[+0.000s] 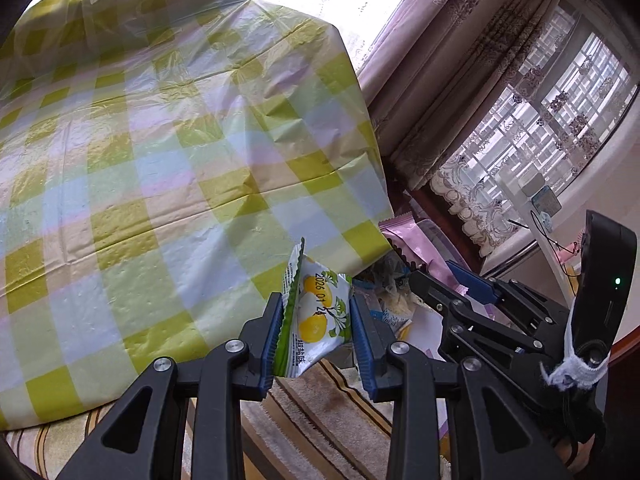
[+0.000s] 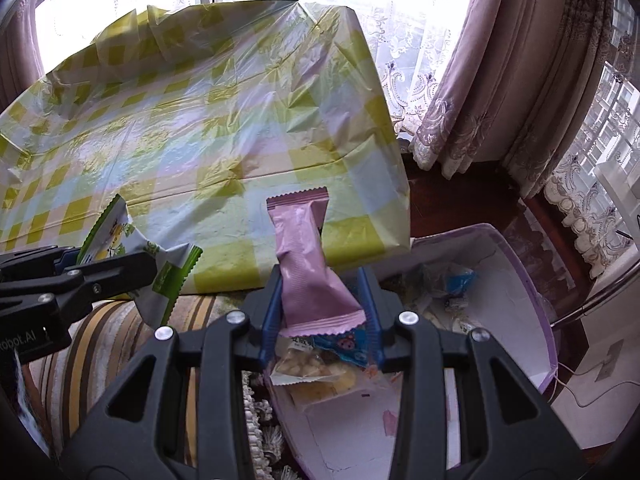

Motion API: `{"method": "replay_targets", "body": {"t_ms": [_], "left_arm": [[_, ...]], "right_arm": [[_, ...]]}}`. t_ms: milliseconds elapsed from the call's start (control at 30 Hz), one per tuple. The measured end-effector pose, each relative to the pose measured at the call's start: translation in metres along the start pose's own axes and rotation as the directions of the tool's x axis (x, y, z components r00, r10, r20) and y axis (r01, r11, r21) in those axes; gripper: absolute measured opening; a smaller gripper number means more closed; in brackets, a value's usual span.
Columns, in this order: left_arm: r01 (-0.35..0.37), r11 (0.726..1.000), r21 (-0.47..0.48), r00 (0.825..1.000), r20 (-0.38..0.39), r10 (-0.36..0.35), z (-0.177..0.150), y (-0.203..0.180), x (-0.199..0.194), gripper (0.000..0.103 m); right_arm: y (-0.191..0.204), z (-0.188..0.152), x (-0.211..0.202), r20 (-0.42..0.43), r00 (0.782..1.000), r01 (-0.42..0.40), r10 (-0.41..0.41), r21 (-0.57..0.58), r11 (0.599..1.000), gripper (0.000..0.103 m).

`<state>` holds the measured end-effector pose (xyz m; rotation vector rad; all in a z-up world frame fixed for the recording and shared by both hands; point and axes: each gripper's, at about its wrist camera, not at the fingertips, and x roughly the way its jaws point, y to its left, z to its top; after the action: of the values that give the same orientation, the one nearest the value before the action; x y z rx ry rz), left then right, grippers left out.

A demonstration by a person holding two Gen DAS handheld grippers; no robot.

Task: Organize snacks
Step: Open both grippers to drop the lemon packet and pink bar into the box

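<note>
Lemon packet (image 1: 316, 316) clamped in left gripper (image 1: 316, 334); pink bar (image 2: 310, 272) clamped in right gripper (image 2: 320, 312); both light, crinkly, slippery, likely crushable; grip mid-body, gently.

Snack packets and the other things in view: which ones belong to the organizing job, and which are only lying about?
Belong to the job:
lemon packet in left claw
pink packet in right claw
white box with loose snacks inside

Just lying about:
checked tablecloth
striped mat
curtains
</note>
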<state>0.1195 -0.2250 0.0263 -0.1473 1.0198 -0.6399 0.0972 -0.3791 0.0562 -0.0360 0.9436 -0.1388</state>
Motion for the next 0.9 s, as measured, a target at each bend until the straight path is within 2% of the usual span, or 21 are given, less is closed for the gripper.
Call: {"method": "replay_targets", "body": {"t_ms": [433, 667, 800, 900], "left_arm": [[0.062, 0.992, 0.114, 0.992, -0.121, -0.048, -0.008, -0.062, 0.038, 0.034], [0.093, 0.989, 0.116, 0.981, -0.178, -0.072, -0.014, -0.081, 0.054, 0.036], [0.068, 0.993, 0.098, 0.982, -0.183, -0.049, -0.016, -0.079, 0.054, 0.057], [0.062, 0.996, 0.070, 0.984, -0.172, -0.049, -0.016, -0.071, 0.049, 0.063]], "right_arm": [[-0.067, -0.028, 0.001, -0.051, 0.995, 0.087, -0.081, 0.112, 0.990, 0.040], [-0.091, -0.035, 0.002, -0.079, 0.990, 0.131, -0.120, 0.163, 0.978, 0.041], [-0.099, -0.040, 0.003, -0.095, 0.987, 0.143, -0.128, 0.181, 0.973, 0.046], [-0.102, -0.044, -0.001, -0.103, 0.985, 0.157, -0.139, 0.191, 0.969, 0.063]]}}
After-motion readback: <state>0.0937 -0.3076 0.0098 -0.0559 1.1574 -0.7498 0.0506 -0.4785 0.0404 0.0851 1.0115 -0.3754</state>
